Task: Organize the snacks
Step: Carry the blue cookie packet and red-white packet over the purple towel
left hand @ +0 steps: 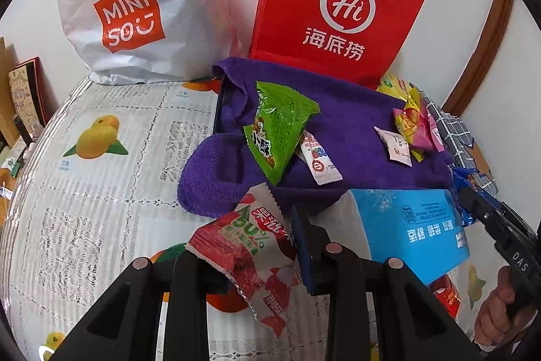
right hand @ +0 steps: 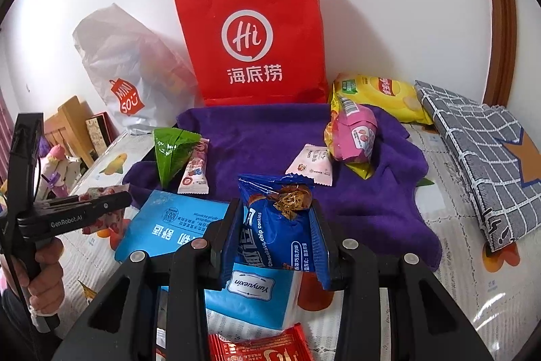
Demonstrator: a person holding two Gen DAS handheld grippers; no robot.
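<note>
right tool (right hand: 275,235) pinching blue cookie pack (right hand: 277,225) (crinkled) | left tool (left hand: 247,254) pinching red-white jelly packet (left hand: 247,246)

MINISO white bag (left hand: 135,5), Hi red bag (right hand: 250,36), Yunyuexin tissue pk (right hand: 252,288)

Glossy snack wrappers on rough cloth, with paper and plastic behind

The purple towel (right hand: 270,137) is fuzzy, matt terry cloth. The green snack packet (left hand: 280,127), the blue cookie pack (right hand: 277,235) and the yellow chip bag (right hand: 382,93) are shiny plastic film that catches the light. The red bag (right hand: 250,32) is smooth matt paper; the white bag (left hand: 135,5) is thin crinkled plastic. The blue tissue pack (left hand: 412,225) has a soft satin wrap. The desk cover (left hand: 101,192) looks like slick lace-patterned vinyl. Both claws, left claw (left hand: 243,263) and right claw (right hand: 274,239), are matt black plastic.
</note>
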